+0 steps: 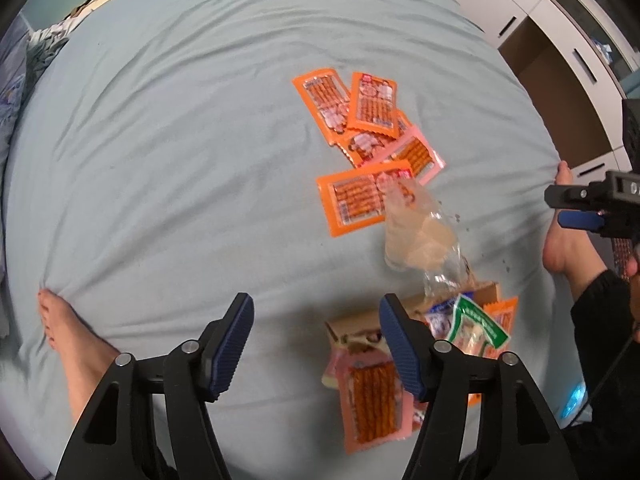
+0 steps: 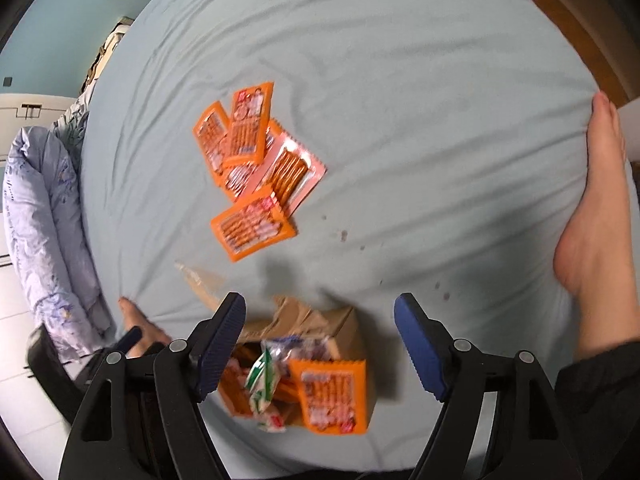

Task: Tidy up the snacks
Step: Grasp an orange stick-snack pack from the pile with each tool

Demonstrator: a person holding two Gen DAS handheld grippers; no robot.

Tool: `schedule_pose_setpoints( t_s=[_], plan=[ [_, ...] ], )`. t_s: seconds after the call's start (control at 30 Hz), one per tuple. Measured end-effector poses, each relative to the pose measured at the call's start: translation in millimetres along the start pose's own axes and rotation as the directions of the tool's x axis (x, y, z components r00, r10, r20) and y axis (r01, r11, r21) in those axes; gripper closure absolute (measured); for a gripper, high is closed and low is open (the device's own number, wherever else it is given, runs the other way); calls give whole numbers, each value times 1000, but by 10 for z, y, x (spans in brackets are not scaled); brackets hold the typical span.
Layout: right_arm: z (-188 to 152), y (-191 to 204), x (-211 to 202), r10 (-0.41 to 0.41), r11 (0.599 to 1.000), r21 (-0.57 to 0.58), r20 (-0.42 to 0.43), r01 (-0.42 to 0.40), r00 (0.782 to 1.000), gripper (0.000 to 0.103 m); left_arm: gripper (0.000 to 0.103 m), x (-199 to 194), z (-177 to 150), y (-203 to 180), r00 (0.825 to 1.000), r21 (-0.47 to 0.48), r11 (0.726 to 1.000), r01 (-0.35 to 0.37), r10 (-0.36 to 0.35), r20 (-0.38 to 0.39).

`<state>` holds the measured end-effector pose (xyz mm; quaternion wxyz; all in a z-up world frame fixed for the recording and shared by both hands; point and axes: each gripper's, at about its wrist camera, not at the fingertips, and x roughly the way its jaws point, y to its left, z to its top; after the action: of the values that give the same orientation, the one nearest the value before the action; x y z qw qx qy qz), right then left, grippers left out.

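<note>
Both the left gripper point(image 1: 316, 344) and right gripper point(image 2: 320, 340) hang spread and empty above the snack box point(image 2: 344, 328) (only the left view shows the clear bag point(image 1: 420, 236) mid-air).

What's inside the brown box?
The box holds snack packets: an orange one leaning at the front, a green-and-white one, a blue-and-white one, and more orange ones. Anything underneath them is covered, so I cannot tell.

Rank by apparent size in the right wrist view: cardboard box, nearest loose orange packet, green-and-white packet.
1. cardboard box
2. nearest loose orange packet
3. green-and-white packet
The gap between 2 and 3 is unsure: the last is partly buried and closer.
</note>
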<state>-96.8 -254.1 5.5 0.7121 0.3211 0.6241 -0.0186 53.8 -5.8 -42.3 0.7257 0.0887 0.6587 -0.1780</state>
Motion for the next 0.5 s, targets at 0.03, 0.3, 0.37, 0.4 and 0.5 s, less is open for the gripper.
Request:
schedule_pose_setpoints(
  t_s=[0.03,0.3,0.37,0.4,0.5],
  plan=[
    [35,-9,28,-12,1000,-8,7,12,1000,27,37,40,70,-3,1000,26,1000,2,-2,-2],
    [230,8,322,-56,998,-17,-59,55,997,27,31,669,526,-225,984,441,880,-179,169,63],
    [279,-28,395,-60,998,-12,-74,60,995,27,27,910,644,-243,984,494,853,-167,173,34],
    [310,-47,436,-61,998,-9,-83,61,995,27,26,1010,681,-246,984,505,847,-165,179,21],
    [415,-76,573,-63,998,0,-105,64,992,27,26,1281,758,-366,983,564,811,-159,185,12]
  ],
)
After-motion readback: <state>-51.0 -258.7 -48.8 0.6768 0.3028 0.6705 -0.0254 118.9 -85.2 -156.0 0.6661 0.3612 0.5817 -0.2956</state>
